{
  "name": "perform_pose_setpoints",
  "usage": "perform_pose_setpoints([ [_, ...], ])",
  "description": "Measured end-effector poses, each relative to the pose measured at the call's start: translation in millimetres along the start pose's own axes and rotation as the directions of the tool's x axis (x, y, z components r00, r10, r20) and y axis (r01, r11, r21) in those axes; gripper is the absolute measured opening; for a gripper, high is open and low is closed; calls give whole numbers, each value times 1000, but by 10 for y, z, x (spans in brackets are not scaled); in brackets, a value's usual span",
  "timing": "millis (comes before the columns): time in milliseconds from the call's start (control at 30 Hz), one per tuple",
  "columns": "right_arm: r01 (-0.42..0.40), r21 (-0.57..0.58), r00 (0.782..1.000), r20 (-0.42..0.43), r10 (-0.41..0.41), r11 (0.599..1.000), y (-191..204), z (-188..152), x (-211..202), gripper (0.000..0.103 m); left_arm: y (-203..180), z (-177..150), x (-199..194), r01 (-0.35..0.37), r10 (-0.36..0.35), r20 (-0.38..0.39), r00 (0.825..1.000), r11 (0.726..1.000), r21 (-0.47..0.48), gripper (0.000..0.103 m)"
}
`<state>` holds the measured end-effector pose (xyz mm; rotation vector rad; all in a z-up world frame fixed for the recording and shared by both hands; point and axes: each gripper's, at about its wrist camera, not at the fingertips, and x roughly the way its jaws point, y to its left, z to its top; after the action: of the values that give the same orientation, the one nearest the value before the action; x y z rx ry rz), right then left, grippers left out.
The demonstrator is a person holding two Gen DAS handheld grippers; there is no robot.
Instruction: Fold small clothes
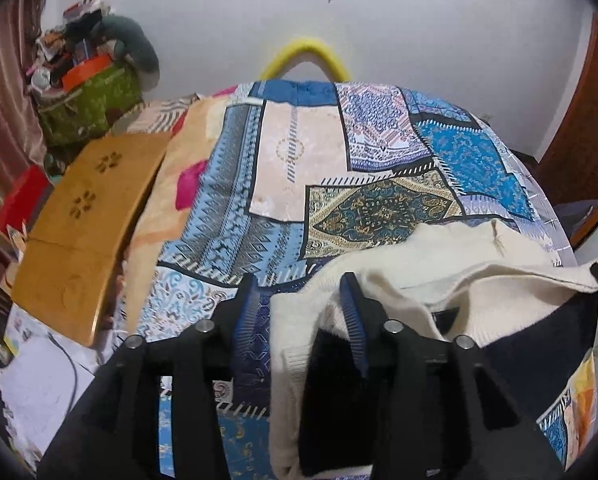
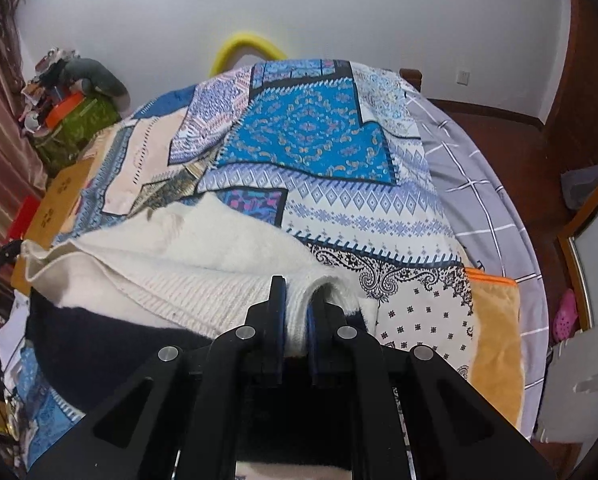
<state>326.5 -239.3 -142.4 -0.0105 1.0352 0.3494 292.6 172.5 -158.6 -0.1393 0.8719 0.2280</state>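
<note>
A cream and dark navy knitted sweater (image 1: 439, 272) lies bunched at the near edge of the bed, on a blue patchwork bedspread (image 1: 283, 184). My left gripper (image 1: 301, 292) is open, its jaws wide apart over the sweater's left edge; cream fabric lies between and under the fingers. My right gripper (image 2: 297, 300) is shut on a cream fold of the sweater (image 2: 203, 248) at its right side. The navy part (image 2: 99, 340) hangs toward me.
A wooden board (image 1: 87, 232) lies at the bed's left edge. A cluttered pile with a green bag (image 1: 87, 100) stands at the back left. A grey checked sheet (image 2: 483, 208) and an orange blanket (image 2: 495, 320) lie at the right. The white wall is behind.
</note>
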Motion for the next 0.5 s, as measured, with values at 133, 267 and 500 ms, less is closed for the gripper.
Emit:
perform_pose_setpoints([
  [133, -16, 15, 1000, 13, 16, 1000, -4, 34, -108, 10, -35, 12, -143, -11, 10, 25, 1000, 1000, 29, 48],
  [267, 10, 20, 999, 35, -10, 1000, -12, 62, -214, 27, -60, -8, -210, -3, 2, 27, 1000, 999, 40, 53],
  [500, 52, 24, 994, 99, -54, 998, -113, 101, -433, 39, -76, -99, -182, 4, -4, -5, 1000, 999, 43, 57],
])
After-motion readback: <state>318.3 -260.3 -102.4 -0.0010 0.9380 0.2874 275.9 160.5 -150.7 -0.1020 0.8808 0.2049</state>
